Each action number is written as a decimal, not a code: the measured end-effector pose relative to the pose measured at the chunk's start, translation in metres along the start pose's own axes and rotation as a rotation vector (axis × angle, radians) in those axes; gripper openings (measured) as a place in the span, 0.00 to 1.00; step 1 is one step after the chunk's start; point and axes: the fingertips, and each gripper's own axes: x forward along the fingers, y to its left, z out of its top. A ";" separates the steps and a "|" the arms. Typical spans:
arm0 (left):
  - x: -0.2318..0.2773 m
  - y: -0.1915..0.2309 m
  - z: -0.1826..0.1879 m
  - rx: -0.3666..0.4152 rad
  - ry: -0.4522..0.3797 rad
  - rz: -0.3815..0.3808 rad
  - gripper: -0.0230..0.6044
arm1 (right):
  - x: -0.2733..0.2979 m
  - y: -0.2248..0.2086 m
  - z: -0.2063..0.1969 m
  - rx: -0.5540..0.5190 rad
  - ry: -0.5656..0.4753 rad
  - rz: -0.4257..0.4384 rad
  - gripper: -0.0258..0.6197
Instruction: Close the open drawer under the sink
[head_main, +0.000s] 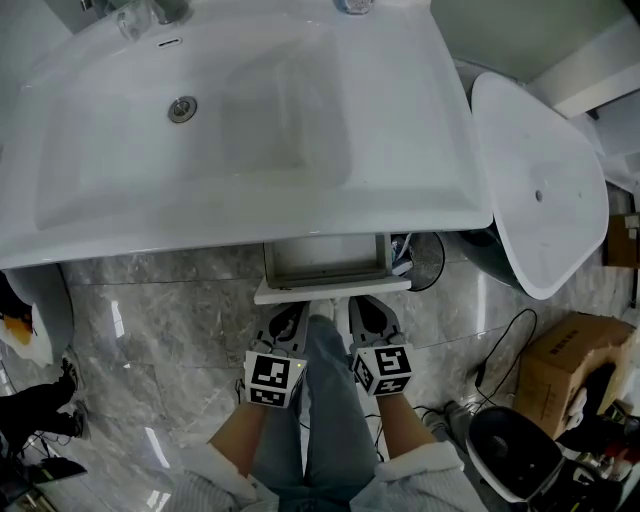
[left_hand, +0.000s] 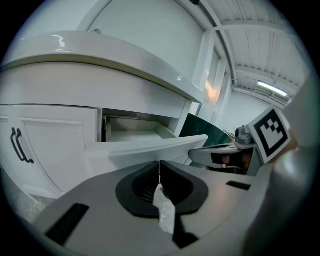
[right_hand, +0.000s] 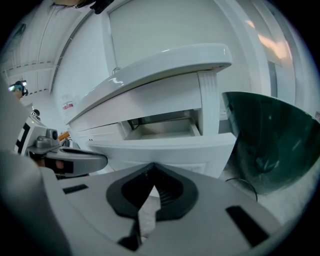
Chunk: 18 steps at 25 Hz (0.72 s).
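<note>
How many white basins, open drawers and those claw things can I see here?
White basins: 2, the mounted sink and a loose basin
Open drawers: 1, the drawer
Claws: 2, left claw and right claw
Total: 5

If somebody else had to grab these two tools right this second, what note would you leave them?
Left claw: shut, holding nothing.
Right claw: shut, holding nothing.
Both are side by side, pointing at the front panel of the drawer. I can't tell whether they touch it.
The drawer is pulled out from under the sink.
Done: claws lined up at the drawer.
Left: probably push the front panel straight in with both claws until it sits flush.
</note>
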 end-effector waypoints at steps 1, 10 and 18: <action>0.000 0.000 0.001 0.002 -0.001 -0.001 0.07 | 0.000 0.000 0.001 -0.003 0.000 -0.004 0.05; 0.001 0.001 0.006 0.003 -0.012 0.008 0.06 | 0.000 0.000 0.006 -0.036 -0.023 -0.014 0.05; 0.009 0.009 0.020 0.011 -0.029 0.015 0.06 | 0.011 -0.005 0.024 -0.040 -0.073 -0.030 0.05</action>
